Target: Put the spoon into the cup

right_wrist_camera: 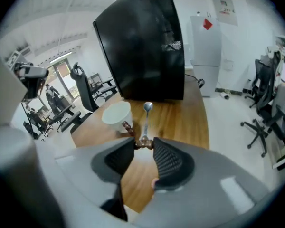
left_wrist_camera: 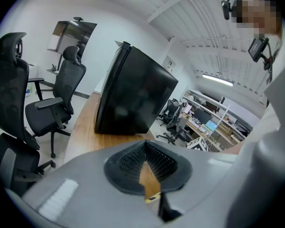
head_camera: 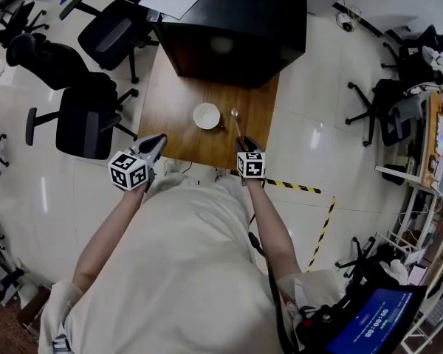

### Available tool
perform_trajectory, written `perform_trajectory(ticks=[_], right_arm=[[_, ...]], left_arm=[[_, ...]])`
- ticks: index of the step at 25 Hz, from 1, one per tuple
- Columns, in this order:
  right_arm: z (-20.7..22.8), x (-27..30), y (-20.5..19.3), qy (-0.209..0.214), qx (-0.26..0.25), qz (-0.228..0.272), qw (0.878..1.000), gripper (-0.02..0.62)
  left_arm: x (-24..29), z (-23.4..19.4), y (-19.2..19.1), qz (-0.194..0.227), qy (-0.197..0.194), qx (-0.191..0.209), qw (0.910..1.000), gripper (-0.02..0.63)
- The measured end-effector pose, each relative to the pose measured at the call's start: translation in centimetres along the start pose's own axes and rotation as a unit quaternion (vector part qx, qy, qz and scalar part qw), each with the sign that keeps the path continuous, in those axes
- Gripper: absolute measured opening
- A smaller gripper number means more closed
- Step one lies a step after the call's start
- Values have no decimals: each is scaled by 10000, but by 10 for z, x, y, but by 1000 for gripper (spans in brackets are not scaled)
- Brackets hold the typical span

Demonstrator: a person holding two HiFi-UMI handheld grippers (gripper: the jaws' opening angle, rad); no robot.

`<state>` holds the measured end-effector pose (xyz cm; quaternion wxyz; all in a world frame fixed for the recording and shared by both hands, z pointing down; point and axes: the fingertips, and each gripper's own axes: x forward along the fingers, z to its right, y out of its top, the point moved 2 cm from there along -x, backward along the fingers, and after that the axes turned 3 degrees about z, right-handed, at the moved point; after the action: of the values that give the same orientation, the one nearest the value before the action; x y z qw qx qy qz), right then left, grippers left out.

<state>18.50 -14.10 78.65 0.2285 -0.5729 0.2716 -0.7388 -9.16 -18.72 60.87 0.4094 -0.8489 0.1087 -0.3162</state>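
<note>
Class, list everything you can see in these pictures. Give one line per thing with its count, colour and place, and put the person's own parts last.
table: one, brown wood, centre of the head view
cabinet: one, black, on the table's far end
cup: one, white, near the middle of the table
spoon: one, silver with a brown handle end, right of the cup
chairs: at least three, black, on the floor left of the table
tape: yellow and black stripes, on the floor right of the table
left gripper: grey, jaws together and empty, over the table's near edge
right gripper: grey, jaws closed on the spoon's handle end
</note>
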Motion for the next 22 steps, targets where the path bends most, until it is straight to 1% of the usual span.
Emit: perform_trajectory(ticks=[4, 9, 12, 22], right_arm=[[-25, -3, 17, 253, -213, 32, 9994, 126], [-53, 2, 30, 510, -528, -65, 9973, 126], [-66, 8, 32, 572, -716, -207, 9956, 126], [-80, 33, 29, 635, -827, -675, 9923, 126]], left_arm=[[-1, -2, -1, 58, 1, -29, 10000, 0], [-7, -3, -3, 147, 27, -30, 9999, 0], [-13, -8, -4, 193, 74, -47, 9998, 0], [-26, -14, -12, 298, 180, -146, 9993, 0]])
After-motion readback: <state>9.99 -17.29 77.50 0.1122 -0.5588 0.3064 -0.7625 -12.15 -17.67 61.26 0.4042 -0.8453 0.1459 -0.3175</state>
